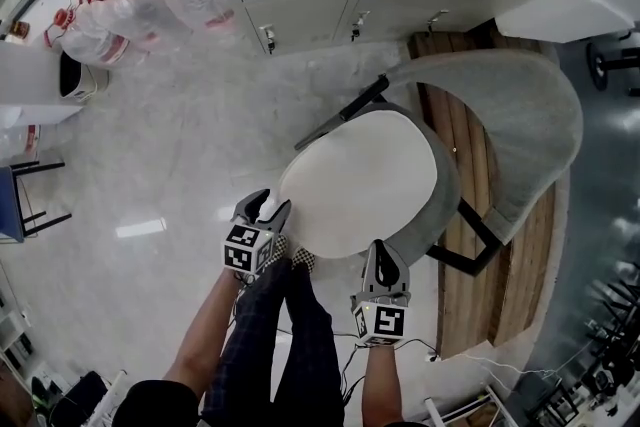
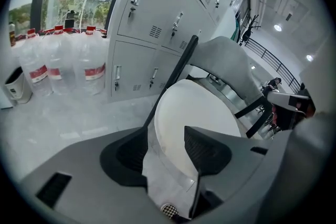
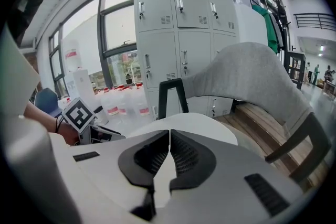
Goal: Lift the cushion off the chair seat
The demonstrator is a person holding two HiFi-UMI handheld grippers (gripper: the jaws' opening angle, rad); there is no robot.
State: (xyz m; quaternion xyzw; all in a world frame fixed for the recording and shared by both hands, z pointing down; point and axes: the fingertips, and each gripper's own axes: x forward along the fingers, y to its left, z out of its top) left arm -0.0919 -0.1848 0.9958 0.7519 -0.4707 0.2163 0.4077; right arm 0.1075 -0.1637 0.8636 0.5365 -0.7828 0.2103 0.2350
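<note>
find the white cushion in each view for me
Head view: cushion at centre, on the chair seat.
Left gripper view: centre-right, beyond the open left claw.
Right gripper view: low centre, behind the shut right claw.
Shared landmark: the grey chair back curving behind it.

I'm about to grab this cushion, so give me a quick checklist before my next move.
1. Left gripper jaws open: ok.
2. Cushion edge inside the left jaws: cannot tell.
3. Right gripper jaws open: not ok, they are together.
4. Cushion lying flat on the chair seat: ok.
5. Both grippers at the cushion's near edge: ok.
</note>
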